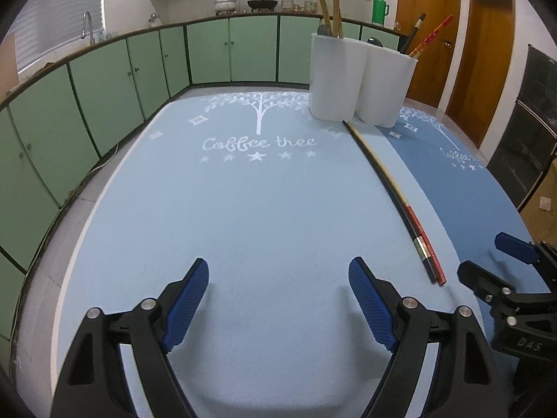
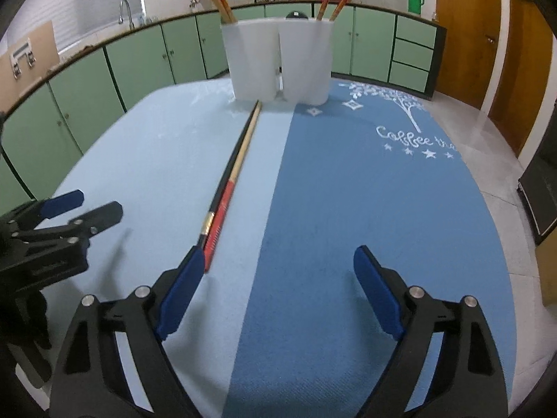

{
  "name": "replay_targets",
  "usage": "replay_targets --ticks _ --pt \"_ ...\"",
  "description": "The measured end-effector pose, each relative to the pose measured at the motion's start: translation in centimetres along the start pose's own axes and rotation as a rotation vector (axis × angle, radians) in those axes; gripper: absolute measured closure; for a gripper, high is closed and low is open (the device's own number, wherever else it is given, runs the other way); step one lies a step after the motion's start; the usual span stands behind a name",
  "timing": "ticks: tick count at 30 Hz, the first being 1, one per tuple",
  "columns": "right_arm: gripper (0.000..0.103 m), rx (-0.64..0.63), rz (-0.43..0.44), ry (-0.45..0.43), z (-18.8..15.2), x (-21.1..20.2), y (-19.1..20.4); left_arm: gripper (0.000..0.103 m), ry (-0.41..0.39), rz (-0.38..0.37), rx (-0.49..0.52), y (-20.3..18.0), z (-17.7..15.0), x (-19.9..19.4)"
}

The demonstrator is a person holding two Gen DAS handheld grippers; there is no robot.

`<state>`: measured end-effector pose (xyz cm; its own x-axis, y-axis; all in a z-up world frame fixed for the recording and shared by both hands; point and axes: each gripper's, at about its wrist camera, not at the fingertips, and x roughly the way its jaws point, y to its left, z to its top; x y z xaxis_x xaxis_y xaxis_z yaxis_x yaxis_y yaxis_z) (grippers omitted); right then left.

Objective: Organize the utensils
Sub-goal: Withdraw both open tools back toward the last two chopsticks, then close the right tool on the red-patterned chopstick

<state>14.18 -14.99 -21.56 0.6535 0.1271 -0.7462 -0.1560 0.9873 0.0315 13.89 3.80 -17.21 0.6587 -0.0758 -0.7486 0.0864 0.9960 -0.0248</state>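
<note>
Two chopsticks lie side by side on the light blue mat, a black one with a gold band and a wooden one with a red end. Their tips touch the base of the left white holder. A second white holder stands beside it; both hold chopsticks. My left gripper is open and empty, left of the chopsticks. My right gripper is open and empty, its left finger by their red end.
A light blue mat and a darker blue mat cover the table. Green cabinets, a counter with pots, a sink tap and a green flask stand behind. Wooden doors are at the right.
</note>
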Motion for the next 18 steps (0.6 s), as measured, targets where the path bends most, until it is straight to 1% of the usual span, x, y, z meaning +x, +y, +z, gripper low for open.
replay_targets --ticks 5,8,12,18 --pt "0.018 -0.008 0.012 0.022 -0.1 0.6 0.4 0.021 0.007 -0.008 -0.006 0.1 0.0 0.1" --pt "0.020 -0.029 -0.001 0.040 -0.1 1.0 0.8 0.021 0.010 -0.008 -0.005 0.0 0.0 0.2" --pt "0.020 -0.025 -0.009 0.054 0.1 1.3 0.7 0.021 0.016 -0.007 -0.006 -0.1 -0.1 0.3" --pt "0.023 0.019 -0.075 0.046 0.0 0.9 -0.7 0.020 0.016 -0.005 -0.003 -0.1 -0.1 0.2"
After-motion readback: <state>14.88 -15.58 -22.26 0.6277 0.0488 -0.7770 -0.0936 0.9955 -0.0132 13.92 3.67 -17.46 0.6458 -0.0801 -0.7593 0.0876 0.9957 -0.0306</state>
